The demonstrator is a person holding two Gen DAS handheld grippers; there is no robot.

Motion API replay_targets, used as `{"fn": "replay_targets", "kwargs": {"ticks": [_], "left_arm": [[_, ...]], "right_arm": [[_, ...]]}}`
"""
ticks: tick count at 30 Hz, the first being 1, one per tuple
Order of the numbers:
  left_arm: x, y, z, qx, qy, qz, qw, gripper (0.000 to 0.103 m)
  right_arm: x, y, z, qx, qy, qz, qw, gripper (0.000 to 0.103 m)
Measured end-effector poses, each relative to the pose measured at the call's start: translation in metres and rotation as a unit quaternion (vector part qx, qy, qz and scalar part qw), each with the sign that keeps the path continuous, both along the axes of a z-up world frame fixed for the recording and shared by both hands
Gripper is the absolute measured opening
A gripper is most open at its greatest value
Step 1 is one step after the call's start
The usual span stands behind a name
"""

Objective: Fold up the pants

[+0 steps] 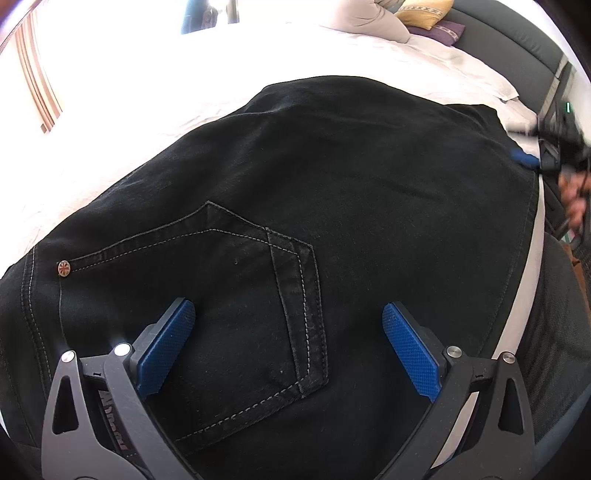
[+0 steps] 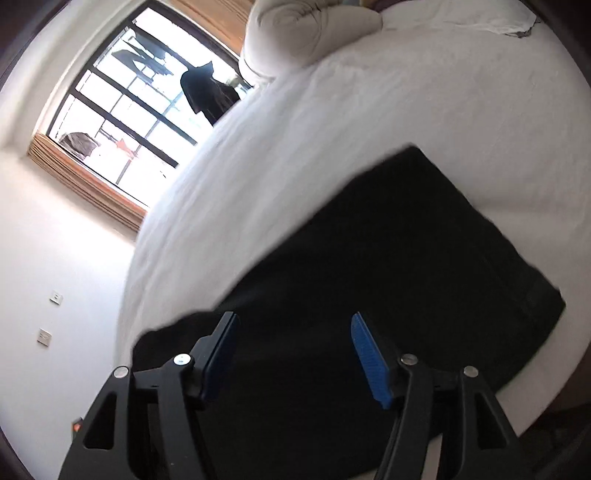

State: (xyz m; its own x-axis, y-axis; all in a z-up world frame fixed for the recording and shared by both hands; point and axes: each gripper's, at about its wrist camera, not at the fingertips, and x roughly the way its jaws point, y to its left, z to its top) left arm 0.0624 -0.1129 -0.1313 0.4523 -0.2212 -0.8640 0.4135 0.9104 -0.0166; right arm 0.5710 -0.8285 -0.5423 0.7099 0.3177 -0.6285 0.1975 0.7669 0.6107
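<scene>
Black pants [image 1: 295,206] are laid flat on a bed [image 1: 147,103] covered by a white sheet, close to the bed's near edge. A back pocket [image 1: 236,306] with pale stitching is seen facing up, and a small metal rivet [image 1: 63,268] is set at the pocket's upper corner. The left gripper [image 1: 288,325] is held just above the pocket, its blue-padded fingers [image 1: 410,350] spread wide apart and nothing held between them. The right gripper [image 2: 291,339] is held over the other end of the pants [image 2: 388,266], its fingers [image 2: 369,358] likewise released and empty; whether they touch the cloth cannot be told. Beyond the pants, a rolled white duvet [image 2: 306,29] is piled at the far end of the bed, and a yellow cushion [image 1: 424,13] is seen beside it. A window [image 2: 140,110] with dark bars is seen in the wall beyond the bed.
</scene>
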Motion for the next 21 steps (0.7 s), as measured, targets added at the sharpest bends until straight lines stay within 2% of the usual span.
{"fn": "replay_targets", "kwargs": {"ticks": [1,3,4,6,7,8,9,10,11,13,14,16,18,19,20,21], "left_arm": [[0.000,0.000,0.001,0.001,0.001,-0.001,1.0000,0.103],[-0.001,-0.001,0.002,0.003,0.002,-0.002,1.0000,0.103],[0.000,-0.002,0.002,0.004,0.002,-0.001,1.0000,0.103],[-0.001,-0.003,0.002,0.006,0.001,0.001,1.0000,0.103],[-0.001,-0.003,0.002,0.006,0.001,0.002,1.0000,0.103],[-0.001,-0.004,0.002,0.007,0.000,0.003,1.0000,0.103],[-0.002,-0.004,0.002,0.008,0.000,0.004,1.0000,0.103],[-0.002,-0.005,0.002,0.009,0.000,0.005,0.9999,0.103],[-0.003,-0.006,0.002,0.010,0.001,0.005,0.9999,0.103],[-0.005,-0.006,0.003,0.012,0.003,0.005,0.9999,0.103],[-0.007,-0.006,0.003,0.013,0.004,0.004,0.9999,0.103],[-0.009,-0.006,0.003,0.013,0.004,0.003,0.9999,0.103],[-0.012,-0.005,0.004,0.012,0.004,0.003,0.9999,0.103],[-0.013,-0.003,0.003,0.011,0.004,0.002,0.9999,0.103],[-0.015,-0.003,0.003,0.010,0.003,0.002,0.9999,0.103],[-0.017,-0.002,0.003,0.010,0.003,0.002,0.9999,0.103]], "right_arm": [[-0.004,-0.003,-0.013,0.001,0.010,-0.018,1.000,0.039],[-0.019,-0.036,-0.034,0.071,0.000,-0.070,0.995,0.015],[-0.030,-0.054,-0.039,0.083,0.006,-0.110,0.990,0.010],[-0.045,-0.074,-0.032,0.038,0.018,-0.159,0.986,0.011],[-0.046,-0.079,-0.027,0.024,0.020,-0.162,0.986,0.011],[-0.048,-0.081,-0.020,0.023,0.020,-0.161,0.987,0.024],[-0.056,-0.077,-0.013,0.023,0.018,-0.161,0.987,0.043],[-0.057,-0.068,-0.004,0.027,0.002,-0.145,0.989,0.048],[-0.065,-0.050,0.007,0.034,-0.014,-0.121,0.992,0.048],[-0.061,-0.012,0.018,0.055,-0.029,-0.051,0.997,0.050],[-0.068,0.007,0.020,0.060,-0.027,-0.026,0.998,0.050],[-0.055,0.035,0.009,0.066,-0.012,0.018,0.998,0.050],[-0.046,0.052,-0.008,0.044,0.028,0.038,0.998,0.049],[-0.043,0.053,-0.018,0.036,0.042,0.039,0.998,0.037],[-0.044,0.046,-0.024,0.041,0.037,0.033,0.998,0.028],[-0.042,0.038,-0.026,0.044,0.045,0.025,0.998,0.013]]}}
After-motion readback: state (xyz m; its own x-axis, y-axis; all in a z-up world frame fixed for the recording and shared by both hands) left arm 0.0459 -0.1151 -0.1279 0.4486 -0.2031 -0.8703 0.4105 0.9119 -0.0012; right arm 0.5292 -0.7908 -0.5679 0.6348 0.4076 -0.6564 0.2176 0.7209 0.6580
